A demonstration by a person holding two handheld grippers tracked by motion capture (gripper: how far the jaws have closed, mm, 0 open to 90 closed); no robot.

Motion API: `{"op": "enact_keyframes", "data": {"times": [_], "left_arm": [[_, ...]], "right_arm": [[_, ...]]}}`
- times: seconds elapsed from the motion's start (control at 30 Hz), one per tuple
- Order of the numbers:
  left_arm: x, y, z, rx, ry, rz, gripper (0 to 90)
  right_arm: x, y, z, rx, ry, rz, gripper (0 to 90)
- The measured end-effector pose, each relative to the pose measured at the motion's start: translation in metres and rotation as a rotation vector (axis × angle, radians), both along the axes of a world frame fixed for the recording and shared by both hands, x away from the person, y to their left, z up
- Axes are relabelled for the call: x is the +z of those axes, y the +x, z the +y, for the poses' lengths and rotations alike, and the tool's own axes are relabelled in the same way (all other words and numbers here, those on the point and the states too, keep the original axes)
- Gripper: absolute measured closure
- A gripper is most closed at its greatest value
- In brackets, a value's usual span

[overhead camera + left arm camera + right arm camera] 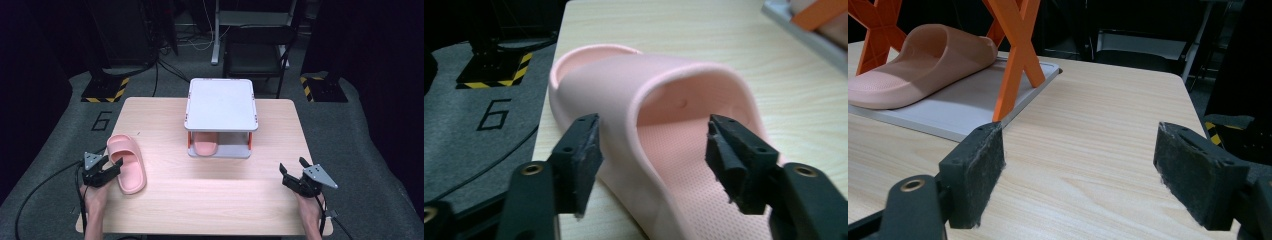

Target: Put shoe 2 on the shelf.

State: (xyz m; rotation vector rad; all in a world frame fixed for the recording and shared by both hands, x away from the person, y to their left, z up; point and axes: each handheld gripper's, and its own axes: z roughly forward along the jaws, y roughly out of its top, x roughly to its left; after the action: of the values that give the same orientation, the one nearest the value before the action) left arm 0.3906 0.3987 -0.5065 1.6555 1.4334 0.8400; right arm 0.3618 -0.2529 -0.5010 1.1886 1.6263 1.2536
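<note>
Only readable thing here is a big number "6" [102, 120] marked in black outline on the grey floor mat [60, 135], off the table's far-left corner, around 10 o'clock from the table's middle in the high view. The same "6" [494, 114] turns up in the left gripper view at about 9 o'clock, just below a yellow-and-black striped base plate [494, 70]. No brand names, labels or other text that I can make out.

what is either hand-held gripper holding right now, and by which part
Nothing. The left hand-held gripper is open astride the slipper strap, not closed on it; the right hand-held gripper is open over the table.
</note>
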Motion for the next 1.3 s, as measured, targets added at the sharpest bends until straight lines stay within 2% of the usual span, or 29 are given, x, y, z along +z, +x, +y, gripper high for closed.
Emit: {"op": "enact_keyframes", "data": {"times": [0.07,0.13,0.17,0.2,0.27,0.43,0.57,0.6,0.63,0.8,0.93,1.0,1.03,1.1,1.13,1.17,1.2,1.27,1.3], "left_arm": [[-0.002,0.003,-0.001,0.017,0.018,-0.01,42.9],[-0.003,0.003,0.0,0.03,0.02,-0.015,49.2],[-0.003,0.004,0.001,0.043,0.019,-0.006,49.2],[-0.004,0.004,0.003,0.061,0.023,-0.005,56.3],[-0.004,0.005,0.004,0.068,0.023,-0.009,61.4],[-0.004,0.004,0.005,0.077,0.011,-0.011,67.2],[-0.001,0.002,0.005,0.081,0.003,-0.033,74.6],[0.001,0.0,0.004,0.061,0.015,-0.046,81.8],[0.001,0.0,0.001,0.05,0.023,-0.044,83.1],[0.001,0.0,-0.003,0.018,0.009,-0.031,83.4],[0.009,-0.005,-0.01,-0.024,0.017,-0.046,83.3],[0.016,-0.008,-0.017,-0.054,0.013,-0.063,83.3],[0.019,-0.009,-0.022,-0.065,-0.003,-0.077,83.3],[0.023,-0.01,-0.026,-0.082,-0.01,-0.082,83.2],[0.028,-0.012,-0.032,-0.102,-0.022,-0.094,83.2],[0.031,-0.013,-0.038,-0.119,-0.025,-0.097,83.2],[0.034,-0.014,-0.045,-0.138,-0.034,-0.105,83.2],[0.038,-0.018,-0.061,-0.179,-0.033,-0.112,83.1],[0.038,-0.019,-0.068,-0.195,-0.03,-0.117,83.1]], "right_arm": [[0.0,0.0,0.0,0.0,0.005,0.009,19.9],[0.0,0.0,0.0,-0.001,0.003,0.009,19.8],[0.0,0.0,0.0,-0.001,0.003,0.009,19.8],[-0.001,0.0,0.0,0.004,-0.002,0.013,19.9],[-0.001,0.0,0.0,0.003,-0.002,0.014,19.9],[-0.001,-0.001,0.001,0.003,0.001,0.012,19.9],[0.0,-0.001,0.001,0.006,0.0,0.01,19.9],[0.0,-0.001,0.0,0.002,-0.002,0.01,19.9],[0.0,-0.001,0.0,0.002,0.002,0.008,19.9],[0.0,-0.001,0.0,-0.001,0.005,0.007,19.9],[0.001,-0.001,0.001,0.005,-0.021,0.013,19.9],[0.003,0.0,0.003,0.017,-0.007,0.009,19.9],[0.004,0.0,0.003,0.026,-0.008,0.005,19.9],[0.007,0.001,0.005,0.034,-0.006,0.009,19.9],[0.01,0.001,0.007,0.036,-0.004,0.008,19.9],[0.019,0.002,0.009,0.064,0.009,-0.001,19.9],[0.019,0.002,0.009,0.064,0.009,-0.001,19.9],[0.032,0.005,0.011,0.082,0.035,-0.01,20.2],[0.032,0.005,0.011,0.082,0.035,-0.01,20.2]]}}
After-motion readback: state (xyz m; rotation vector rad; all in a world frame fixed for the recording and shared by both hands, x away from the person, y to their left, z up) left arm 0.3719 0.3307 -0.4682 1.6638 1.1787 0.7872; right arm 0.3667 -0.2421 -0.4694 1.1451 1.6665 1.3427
